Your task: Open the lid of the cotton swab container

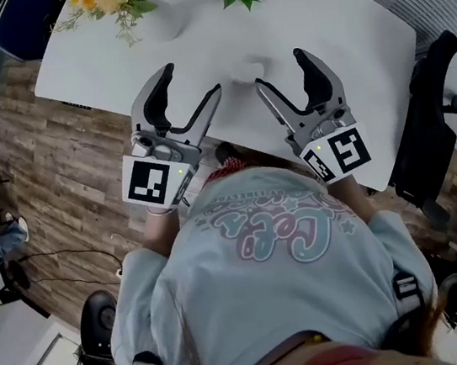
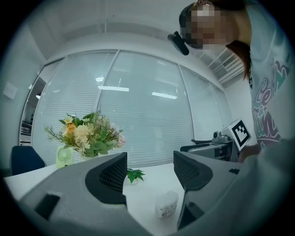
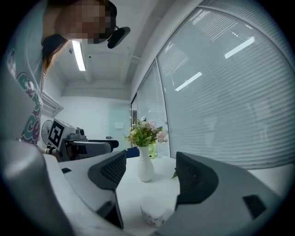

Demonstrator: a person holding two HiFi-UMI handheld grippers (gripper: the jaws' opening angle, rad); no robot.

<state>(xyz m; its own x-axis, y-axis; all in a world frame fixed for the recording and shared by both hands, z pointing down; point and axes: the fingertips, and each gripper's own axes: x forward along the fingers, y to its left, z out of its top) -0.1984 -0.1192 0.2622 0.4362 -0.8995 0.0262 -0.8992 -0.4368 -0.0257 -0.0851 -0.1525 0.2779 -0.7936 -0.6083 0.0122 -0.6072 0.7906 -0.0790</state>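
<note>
The cotton swab container (image 2: 167, 204) stands upright on the white table (image 1: 343, 41), a short white tub with its long axis vertical and its lid on top, apparently shut. It lies ahead of and below both claws, in the gap between their tips in the head view, touching neither. From the left gripper (image 2: 150, 173), whose jaws stand wide apart with nothing between them, the tub sits low and a little toward its right-hand jaw. From the right gripper (image 3: 150, 173), likewise spread and empty, it sits low and close to the middle of the gap. Neither claw looks clearly nearer. I judge that one must drop onto the body to steady it while the other takes the lid from above. Beyond the tub are a small green plant (image 2: 134, 175) and a vase of flowers (image 3: 144, 168), well apart.
</note>
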